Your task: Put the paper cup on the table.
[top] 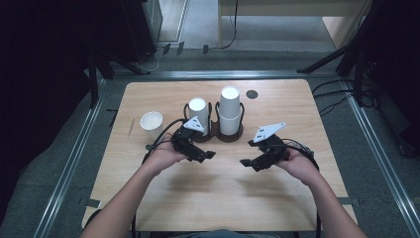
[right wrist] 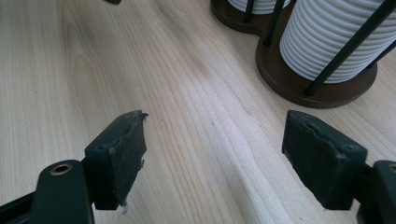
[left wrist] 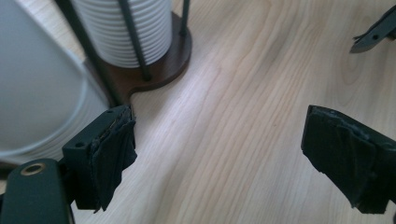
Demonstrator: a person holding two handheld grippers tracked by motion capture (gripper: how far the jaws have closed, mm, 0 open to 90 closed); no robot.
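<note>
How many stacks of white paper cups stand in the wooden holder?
2: a shorter left stack and a taller right stack, side by side in the wooden holder. A single cup stands apart, left of the holder.

Black left claw (top: 210,155) and right claw (top: 244,162) (grey 3-cornered plates), trailing cables.

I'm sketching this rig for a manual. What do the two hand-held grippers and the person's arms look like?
Both are black. The left hand-held gripper and the right hand-held gripper each carry a pale grey three-cornered plate with small dark dots on top, and black cables trail from them. Their jaws are blocky, faced with worn, frayed black pads, with a brass-coloured eyelet near the base. The forearms are bare, with no sleeves visible.
</note>
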